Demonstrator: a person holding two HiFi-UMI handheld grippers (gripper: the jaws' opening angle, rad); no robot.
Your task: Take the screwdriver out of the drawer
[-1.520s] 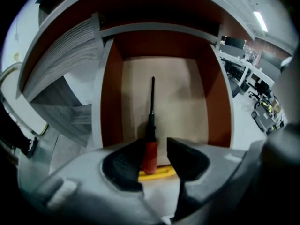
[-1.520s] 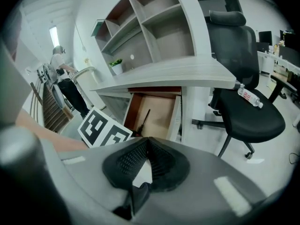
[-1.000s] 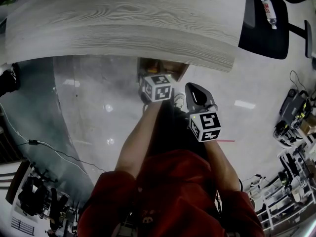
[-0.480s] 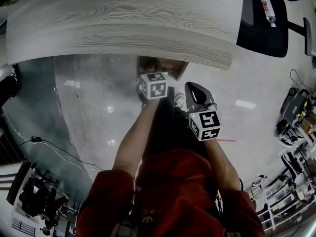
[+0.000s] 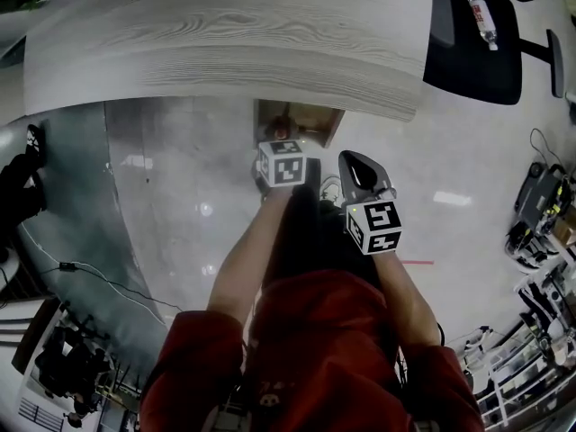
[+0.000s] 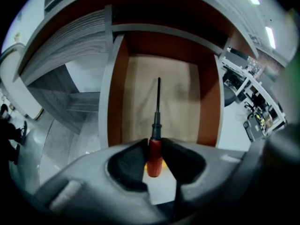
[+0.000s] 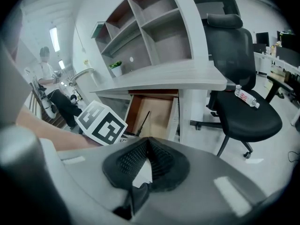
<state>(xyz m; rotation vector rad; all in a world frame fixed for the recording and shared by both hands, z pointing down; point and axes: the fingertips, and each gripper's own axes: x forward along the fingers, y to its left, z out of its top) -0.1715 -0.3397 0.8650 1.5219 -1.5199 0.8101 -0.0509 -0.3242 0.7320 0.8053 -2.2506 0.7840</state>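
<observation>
Under the grey wood-grain surface (image 5: 225,52), the pulled-out drawer (image 6: 116,97) shows bare floor either side of the screwdriver (image 6: 157,107). Its shaft is clear of both side walls, tip towards the back. The left tool (image 6: 154,146), angled steeply down, pinches the red handle; whether the handle is lifted is unclear. The right tool (image 7: 147,144), pressed together and empty, hangs beside it, outside the drawer.

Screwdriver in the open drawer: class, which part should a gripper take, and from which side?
The screwdriver by its thick red handle, approached from the drawer front: it lies nearest that end, the thin shaft pointing inward. The left gripper grips it there.
</observation>
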